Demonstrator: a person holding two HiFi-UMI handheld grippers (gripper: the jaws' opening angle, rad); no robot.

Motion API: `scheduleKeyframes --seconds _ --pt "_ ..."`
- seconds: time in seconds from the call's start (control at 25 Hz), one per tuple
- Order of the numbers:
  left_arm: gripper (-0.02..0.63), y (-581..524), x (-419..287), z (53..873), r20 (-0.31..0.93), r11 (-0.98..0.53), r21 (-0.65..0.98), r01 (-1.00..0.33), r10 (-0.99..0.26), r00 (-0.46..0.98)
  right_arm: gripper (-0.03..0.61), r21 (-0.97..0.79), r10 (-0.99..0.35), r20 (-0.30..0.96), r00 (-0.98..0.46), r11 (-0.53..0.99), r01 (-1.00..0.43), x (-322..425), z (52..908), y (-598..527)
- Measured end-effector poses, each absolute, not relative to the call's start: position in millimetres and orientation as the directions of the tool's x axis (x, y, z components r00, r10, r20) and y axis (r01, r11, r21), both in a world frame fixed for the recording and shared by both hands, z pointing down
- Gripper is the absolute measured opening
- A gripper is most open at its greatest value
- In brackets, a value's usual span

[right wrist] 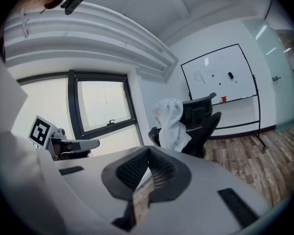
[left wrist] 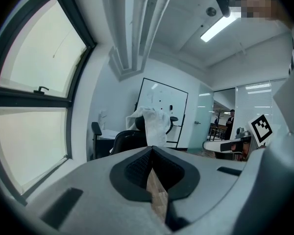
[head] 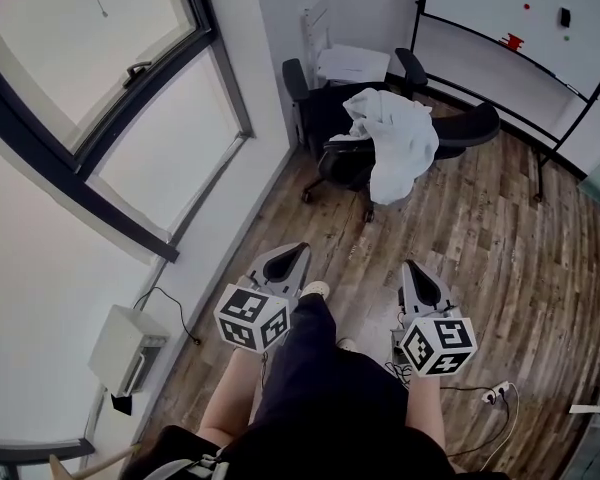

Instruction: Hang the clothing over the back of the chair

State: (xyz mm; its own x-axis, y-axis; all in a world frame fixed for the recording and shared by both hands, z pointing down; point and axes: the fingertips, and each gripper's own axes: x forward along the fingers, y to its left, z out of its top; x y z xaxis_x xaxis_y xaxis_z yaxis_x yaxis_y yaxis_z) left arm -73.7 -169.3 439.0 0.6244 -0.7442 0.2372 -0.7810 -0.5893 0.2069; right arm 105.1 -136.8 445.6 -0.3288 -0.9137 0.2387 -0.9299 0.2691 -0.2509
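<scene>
Your left claw (head: 298,252) is pressed together; in the left gripper view the two dark pads meet at their tips (left wrist: 152,149) with nothing pinched between them. Your right claw (head: 411,266) is pressed together as well; the right gripper view shows its tips touching (right wrist: 148,150) and empty. Both claws point forward and slightly down over the wooden floor (head: 480,258), side by side, with your dark-trousered leg (head: 315,368) between them; each carries its marker cube, the left one (head: 252,318) and the right one (head: 437,345).

The white garment (head: 395,143) is draped on the black office chair (head: 472,125), well apart from both claws; in both gripper views it hangs from the top of the chair's back (left wrist: 151,124) (right wrist: 172,124) and falls down one side; in the head view its lower edge hangs past the seat toward the wheeled base (head: 332,173). The chair stands on the floor between the large window (head: 100,98) on your left and the whiteboard (head: 540,18) on your right; a white bench (head: 352,63) stands just behind it against the wall.

A white box (head: 125,348) is fixed low under the window, with a dark cable (head: 178,308) running from it; a power strip (head: 496,396) lies on the floor near your right side.
</scene>
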Motion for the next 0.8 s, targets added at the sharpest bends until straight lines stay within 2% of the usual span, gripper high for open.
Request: scheduleKeyframes --seconds 0.8 --pt "0.006 -170.0 -67.3 452.2 0.243 -0.611 0.245 -0.752 -0.713 0.658 0.0 -0.239 -0.906 0.266 -0.329 0.269 -0.933 100.1 453.5 -133.8"
